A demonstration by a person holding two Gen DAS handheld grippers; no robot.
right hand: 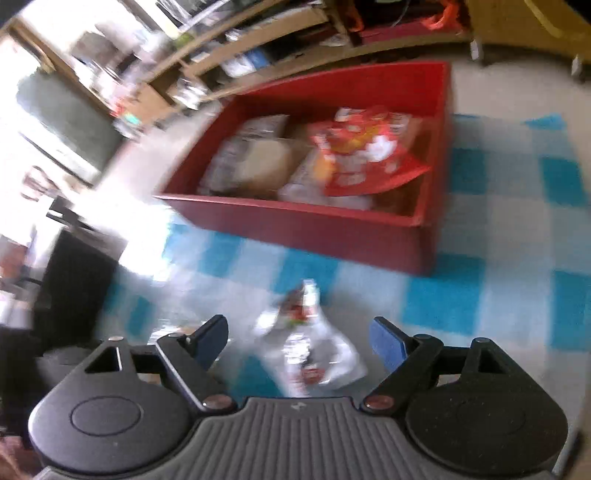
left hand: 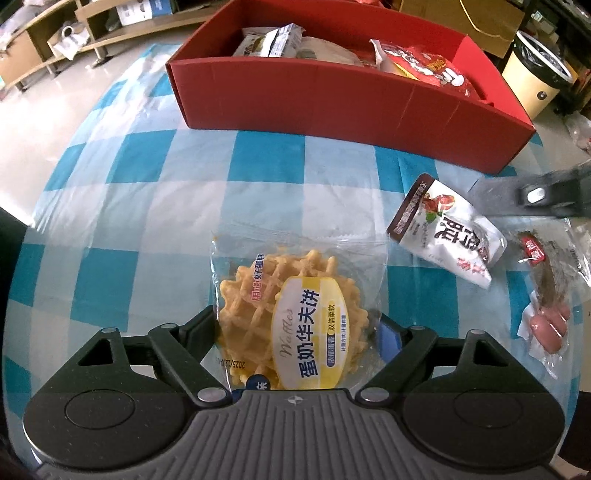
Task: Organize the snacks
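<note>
A waffle packet (left hand: 295,325) in clear wrap lies on the checked tablecloth between the fingers of my left gripper (left hand: 295,332), which press its sides. A white date-snack pouch (left hand: 448,230) lies to its right, and a sausage packet (left hand: 550,291) further right. The red box (left hand: 332,99) behind them holds several snack packs. My right gripper (right hand: 299,343) is open above the white pouch (right hand: 314,350), with the red box (right hand: 332,229) ahead; that view is blurred. The right gripper also shows as a grey blur at the left wrist view's right edge (left hand: 535,195).
The blue and white checked cloth (left hand: 147,184) covers the table. A cream bin with a black liner (left hand: 535,74) stands beyond the box on the right. Wooden shelving (left hand: 74,33) stands on the floor at the far left.
</note>
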